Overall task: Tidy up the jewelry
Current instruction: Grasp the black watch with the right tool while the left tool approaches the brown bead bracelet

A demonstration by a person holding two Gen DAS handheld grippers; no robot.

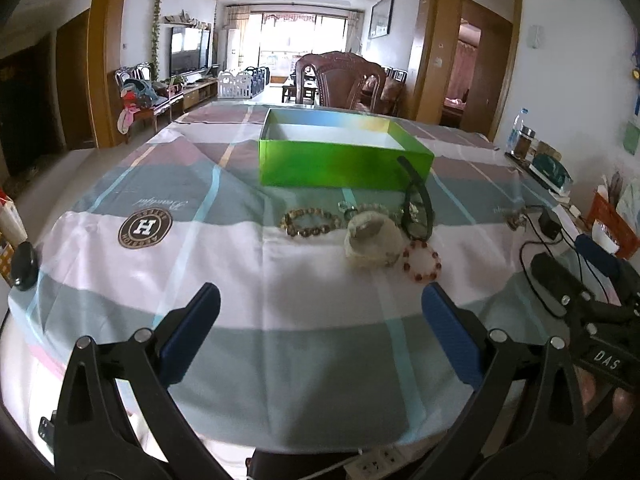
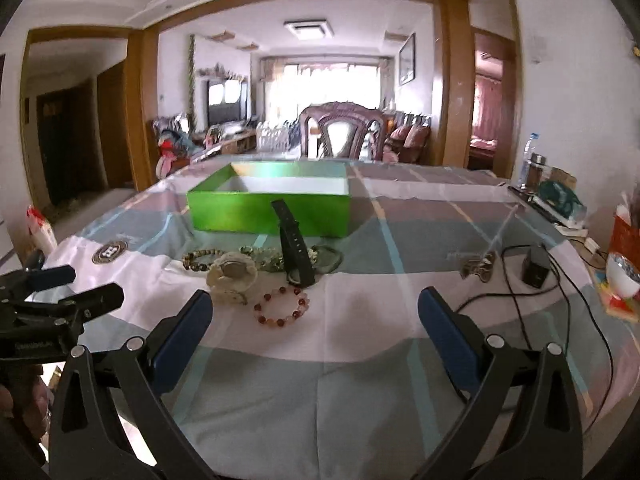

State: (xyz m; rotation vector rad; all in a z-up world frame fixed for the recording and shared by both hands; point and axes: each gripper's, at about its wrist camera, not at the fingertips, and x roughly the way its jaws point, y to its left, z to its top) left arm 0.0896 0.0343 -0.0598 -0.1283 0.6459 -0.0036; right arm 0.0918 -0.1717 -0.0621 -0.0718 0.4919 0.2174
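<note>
Both grippers' fingers spread wide, empty; one green box, perhaps four bracelets.

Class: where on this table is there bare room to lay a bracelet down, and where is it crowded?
Free: cloth between the left gripper and red bead bracelet; also around the H logo. Crowded: jewelry before the green box; cables.

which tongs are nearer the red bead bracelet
Right. The red bead bracelet lies just ahead of the right tongs, near their left finger. The left tongs sit further left, with the bracelet off their right fingertip.
</note>
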